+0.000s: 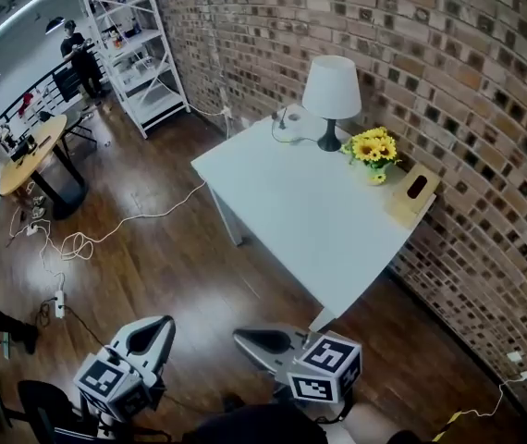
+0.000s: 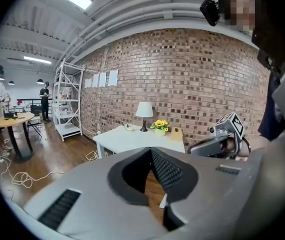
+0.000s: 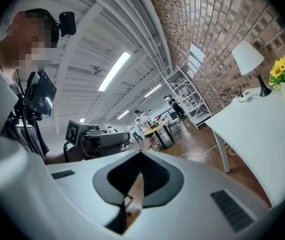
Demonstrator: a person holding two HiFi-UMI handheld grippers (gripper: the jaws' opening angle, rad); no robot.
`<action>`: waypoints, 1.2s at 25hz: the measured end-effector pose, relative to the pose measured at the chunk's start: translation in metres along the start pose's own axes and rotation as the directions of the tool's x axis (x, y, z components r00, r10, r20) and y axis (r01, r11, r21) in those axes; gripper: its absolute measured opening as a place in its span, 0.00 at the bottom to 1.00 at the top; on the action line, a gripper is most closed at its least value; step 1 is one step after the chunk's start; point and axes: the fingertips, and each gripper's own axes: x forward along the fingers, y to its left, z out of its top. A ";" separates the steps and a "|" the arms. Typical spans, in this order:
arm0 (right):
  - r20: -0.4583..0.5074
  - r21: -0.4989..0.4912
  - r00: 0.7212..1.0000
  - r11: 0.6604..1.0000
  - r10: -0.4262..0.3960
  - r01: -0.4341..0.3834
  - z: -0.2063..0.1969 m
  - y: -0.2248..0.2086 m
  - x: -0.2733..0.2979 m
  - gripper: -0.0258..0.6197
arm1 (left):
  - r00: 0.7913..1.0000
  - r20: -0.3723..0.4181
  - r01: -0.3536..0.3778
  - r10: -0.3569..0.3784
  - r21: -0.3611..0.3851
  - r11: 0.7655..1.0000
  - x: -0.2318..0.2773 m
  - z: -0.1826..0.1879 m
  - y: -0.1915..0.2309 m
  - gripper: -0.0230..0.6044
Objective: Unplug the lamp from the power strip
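Observation:
A white-shaded lamp [image 1: 331, 91] on a black stem stands at the far corner of the white table [image 1: 310, 220]. Its cord loops to a small power strip [image 1: 282, 118] beside it. In the left gripper view the lamp [image 2: 144, 111] shows small and far off; in the right gripper view the lamp [image 3: 250, 59] sits at the upper right. Both grippers hang low in front of the table, well short of it. My left gripper [image 1: 153, 328] [image 2: 151, 150] is shut and holds nothing. My right gripper [image 1: 248, 339] [image 3: 141, 154] is also shut and holds nothing.
Yellow flowers [image 1: 374, 148] and a wooden box [image 1: 413, 192] stand by the brick wall [image 1: 448, 54] on the table's right. A white cable [image 1: 153, 215] runs from the table over the wooden floor. A white shelf [image 1: 139, 54] and a round table [image 1: 32, 155] stand at the left.

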 end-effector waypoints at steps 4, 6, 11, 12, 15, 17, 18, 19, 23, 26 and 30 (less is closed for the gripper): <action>0.043 0.009 0.999 1.000 -0.021 0.020 0.016 -0.015 0.011 0.04 | 1.000 -0.006 -0.021 0.021 -0.025 0.999 0.006 -0.003 0.023 0.05; 0.060 0.023 0.998 0.999 -0.029 0.027 0.025 -0.019 0.021 0.04 | 1.000 0.007 -0.023 0.023 -0.038 0.999 0.006 -0.001 0.039 0.05; 0.039 -0.001 0.997 0.998 -0.063 0.063 0.037 -0.026 0.065 0.04 | 0.998 0.052 -0.024 0.024 0.010 1.000 0.007 0.005 0.096 0.05; 0.030 0.000 0.997 0.998 -0.065 0.065 0.038 -0.026 0.078 0.04 | 0.998 0.052 -0.023 0.021 0.034 0.999 0.006 0.005 0.110 0.05; 0.006 0.028 1.000 0.999 -0.026 0.026 0.041 -0.014 0.125 0.04 | 0.997 0.053 0.047 -0.048 0.011 0.999 0.002 0.009 0.140 0.05; -0.012 0.033 1.000 0.999 -0.013 0.013 0.039 -0.005 0.157 0.04 | 0.991 0.064 0.121 -0.118 -0.055 0.991 -0.002 0.014 0.152 0.05; -0.022 0.025 1.000 1.000 -0.016 0.017 0.038 -0.003 0.173 0.04 | 0.989 0.069 0.135 -0.130 -0.068 0.989 -0.004 0.016 0.162 0.05; -0.031 0.013 0.999 1.000 -0.023 0.023 0.038 -0.003 0.188 0.04 | 0.990 0.070 0.129 -0.124 -0.063 0.990 -0.007 0.017 0.175 0.05; -0.038 -0.032 0.996 0.997 -0.075 0.073 0.050 -0.006 0.229 0.04 | 0.994 0.089 0.074 -0.068 -0.067 0.995 -0.015 0.012 0.237 0.05; -0.052 -0.079 0.991 0.990 -0.122 0.117 0.057 -0.013 0.249 0.04 | 0.992 0.103 0.090 -0.077 -0.119 0.989 -0.015 0.015 0.266 0.05; -0.066 -0.138 0.984 0.978 -0.165 0.155 0.067 -0.022 0.265 0.04 | 0.990 0.114 0.087 -0.079 -0.072 0.994 -0.008 0.026 0.288 0.05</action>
